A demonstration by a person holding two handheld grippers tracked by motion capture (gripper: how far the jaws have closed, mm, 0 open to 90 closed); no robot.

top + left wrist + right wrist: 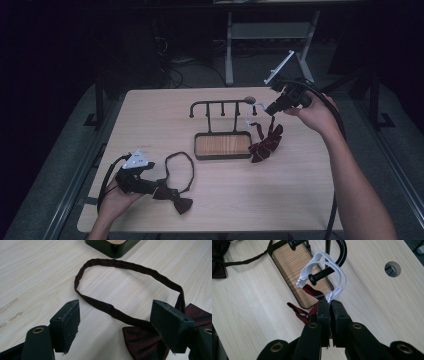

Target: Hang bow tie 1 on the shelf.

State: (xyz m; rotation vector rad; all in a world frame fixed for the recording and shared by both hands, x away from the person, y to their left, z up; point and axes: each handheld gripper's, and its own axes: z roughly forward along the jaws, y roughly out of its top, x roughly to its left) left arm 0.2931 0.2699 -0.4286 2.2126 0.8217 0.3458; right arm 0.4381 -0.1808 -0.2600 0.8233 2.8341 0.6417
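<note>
Elastic (332, 266) like this white loop is light, soft and stretchy, so I grip it at the knot by the red bow tie (308, 312), where my right gripper (329, 305) is clamped shut on it, with the loop already over the hook (322, 276) at the rack's three o'clock end. From that hook the loop and tie run limply toward five o'clock, down to the table (300, 190). At seven o'clock my left gripper (115, 322) sits open astride the dark bow tie (140, 340), gripping nothing.

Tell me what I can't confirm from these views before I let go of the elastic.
- Right gripper view: shut jaws hide how much white elastic is pinched.
- High view: elastic on the rack peg too small to judge.
- Left gripper view: dark bow tie partly behind a jaw, cut off by edge.
</note>
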